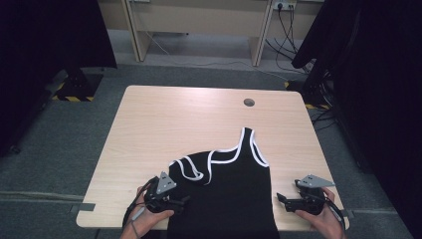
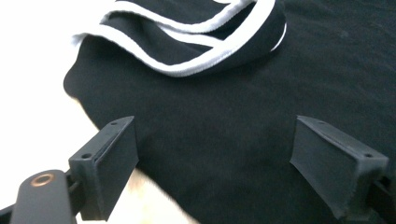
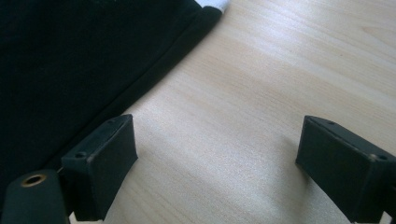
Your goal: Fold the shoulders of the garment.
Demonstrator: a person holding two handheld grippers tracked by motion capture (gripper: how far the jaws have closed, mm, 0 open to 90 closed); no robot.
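The black tank top (image 1: 226,194) lies flat on the near part of the desk (image 1: 164,119), its hem hanging over the near edge. One white-trimmed strap (image 1: 189,168) is folded inward, so we judge a fold is in progress. Our left claw (image 1: 181,201) is spread above the cloth's left side and pinches nothing. Our right claw (image 1: 280,199), also spread, waits over bare wood just beside the right edge, probably ready for that side.
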